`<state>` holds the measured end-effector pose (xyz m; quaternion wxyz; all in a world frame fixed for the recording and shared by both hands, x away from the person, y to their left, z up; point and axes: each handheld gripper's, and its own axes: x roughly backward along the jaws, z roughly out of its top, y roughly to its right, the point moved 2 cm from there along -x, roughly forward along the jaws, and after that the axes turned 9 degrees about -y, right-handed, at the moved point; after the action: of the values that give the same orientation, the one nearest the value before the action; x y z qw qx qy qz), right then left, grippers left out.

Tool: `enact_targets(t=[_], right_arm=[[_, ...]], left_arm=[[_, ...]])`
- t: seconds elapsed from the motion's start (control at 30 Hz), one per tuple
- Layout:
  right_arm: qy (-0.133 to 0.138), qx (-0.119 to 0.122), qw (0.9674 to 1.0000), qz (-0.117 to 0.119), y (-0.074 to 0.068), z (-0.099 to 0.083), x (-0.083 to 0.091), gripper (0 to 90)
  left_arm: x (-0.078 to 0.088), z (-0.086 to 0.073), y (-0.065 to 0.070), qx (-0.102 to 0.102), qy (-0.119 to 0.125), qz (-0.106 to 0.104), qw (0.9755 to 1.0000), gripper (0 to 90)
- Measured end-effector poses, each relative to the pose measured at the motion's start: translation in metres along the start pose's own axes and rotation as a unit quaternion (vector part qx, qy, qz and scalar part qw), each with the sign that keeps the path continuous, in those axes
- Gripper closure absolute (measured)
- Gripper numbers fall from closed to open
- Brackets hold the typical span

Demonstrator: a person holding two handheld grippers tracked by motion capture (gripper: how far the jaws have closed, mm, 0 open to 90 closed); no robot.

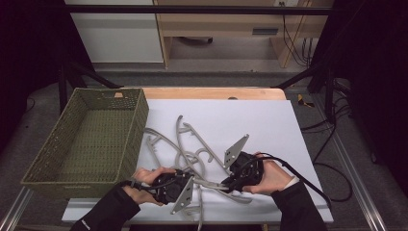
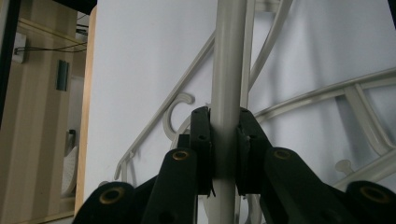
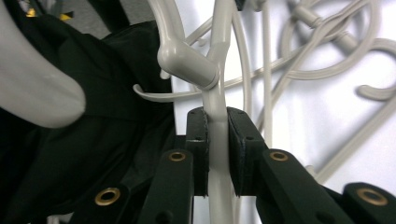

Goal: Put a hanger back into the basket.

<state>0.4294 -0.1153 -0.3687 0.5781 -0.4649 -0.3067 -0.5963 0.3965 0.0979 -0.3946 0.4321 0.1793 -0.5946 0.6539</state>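
Dim, soft pictures; blurred foreground.

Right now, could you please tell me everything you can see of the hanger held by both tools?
The hanger is pale grey, smooth plastic by its look, made of thin rounded bars. It sits at the near edge of the white sheet, among other tangled hangers. The left tool is shut on a straight bar, the right tool on a bar just below a thicker joint.
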Motion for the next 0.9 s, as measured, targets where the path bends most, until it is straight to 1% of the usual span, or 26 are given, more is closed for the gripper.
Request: enact_targets(t=[0.03,0.07,0.1,0.13,0.2,0.23,0.27,0.3,0.33,0.37,0.4,0.43,0.47,0.5,0.53,0.57,0.6,0.67,0.7,0.73,0.77,0.8,0.83,0.87,0.9], right_arm=[[0.000,-0.004,1.0000,-0.006,0.000,0.000,0.001,78.9],[0.001,-0.005,0.9999,-0.010,0.000,-0.001,0.002,78.4],[0.005,0.000,0.9999,-0.015,0.000,-0.001,0.003,77.8],[0.009,-0.003,0.9998,-0.017,0.000,-0.001,0.004,77.5],[0.016,-0.004,0.9994,-0.030,0.001,-0.002,0.007,75.5],[0.018,-0.007,0.9992,-0.036,0.001,-0.003,0.008,74.5],[0.025,-0.011,0.9985,-0.047,0.002,-0.004,0.010,72.1],[0.036,-0.014,0.9978,-0.054,0.003,-0.005,0.011,68.6],[0.047,-0.015,0.9965,-0.067,0.003,-0.006,0.013,65.9],[0.065,-0.017,0.9946,-0.079,0.004,-0.008,0.016,61.2],[0.079,-0.026,0.9927,-0.088,0.005,-0.010,0.018,60.1],[0.094,-0.031,0.9899,-0.101,0.006,-0.012,0.020,56.9],[0.105,-0.033,0.9870,-0.117,0.007,-0.014,0.021,51.9],[0.116,-0.035,0.9844,-0.128,0.009,-0.018,0.023,51.7],[0.119,-0.041,0.9838,-0.128,0.009,-0.021,0.024,50.5],[0.128,-0.045,0.9824,-0.129,0.009,-0.025,0.025,49.1],[0.139,-0.048,0.9801,-0.133,0.010,-0.028,0.026,47.3],[0.153,-0.055,0.9754,-0.149,0.010,-0.036,0.028,40.7],[0.158,-0.059,0.9730,-0.158,0.010,-0.040,0.029,40.1],[0.160,-0.062,0.9718,-0.162,0.010,-0.043,0.030,39.5],[0.171,-0.069,0.9680,-0.170,0.010,-0.048,0.032,36.6],[0.179,-0.074,0.9655,-0.174,0.010,-0.051,0.034,35.8],[0.189,-0.080,0.9619,-0.181,0.010,-0.054,0.036,34.8],[0.201,-0.086,0.9571,-0.190,0.010,-0.059,0.038,31.8],[0.209,-0.091,0.9537,-0.196,0.010,-0.061,0.039,30.5]], left_arm=[[0.000,0.000,0.000,0.003,0.000,-0.001,1.0000,79.6],[0.002,0.001,-0.001,0.013,0.002,-0.008,0.9999,79.7],[0.003,0.001,-0.001,0.018,0.003,-0.010,0.9998,79.8],[0.004,0.002,-0.003,0.027,0.001,-0.016,0.9995,79.8],[0.004,0.003,-0.005,0.042,0.004,-0.022,0.9989,79.9],[0.005,0.004,-0.007,0.053,0.003,-0.026,0.9983,79.9],[0.005,0.004,-0.008,0.061,0.001,-0.031,0.9977,79.9],[0.005,0.004,-0.009,0.073,0.003,-0.037,0.9966,80.0],[0.005,0.005,-0.011,0.087,0.002,-0.044,0.9952,80.1],[0.005,0.005,-0.012,0.094,0.002,-0.048,0.9944,80.3],[0.004,0.006,-0.014,0.101,0.001,-0.051,0.9936,80.4],[0.004,0.006,-0.015,0.109,-0.001,-0.053,0.9926,80.6],[0.004,0.007,-0.016,0.120,-0.001,-0.053,0.9914,80.8],[0.005,0.007,-0.017,0.125,-0.002,-0.054,0.9906,81.0],[0.005,0.008,-0.018,0.132,-0.002,-0.052,0.9899,81.1],[0.005,0.008,-0.020,0.141,-0.003,-0.057,0.9883,81.2],[0.005,0.009,-0.021,0.150,-0.001,-0.055,0.9871,81.3],[0.008,0.009,-0.024,0.158,0.000,-0.056,0.9859,81.4],[0.009,0.009,-0.025,0.165,0.004,-0.056,0.9846,81.5],[0.010,0.010,-0.027,0.179,0.011,-0.059,0.9820,81.5],[0.010,0.010,-0.028,0.188,0.016,-0.056,0.9804,81.5],[0.011,0.010,-0.029,0.194,0.016,-0.057,0.9791,81.6],[0.012,0.010,-0.031,0.203,0.019,-0.055,0.9775,81.5],[0.013,0.010,-0.032,0.207,0.016,-0.055,0.9766,81.6],[0.014,0.010,-0.033,0.213,0.015,-0.053,0.9756,81.6]])
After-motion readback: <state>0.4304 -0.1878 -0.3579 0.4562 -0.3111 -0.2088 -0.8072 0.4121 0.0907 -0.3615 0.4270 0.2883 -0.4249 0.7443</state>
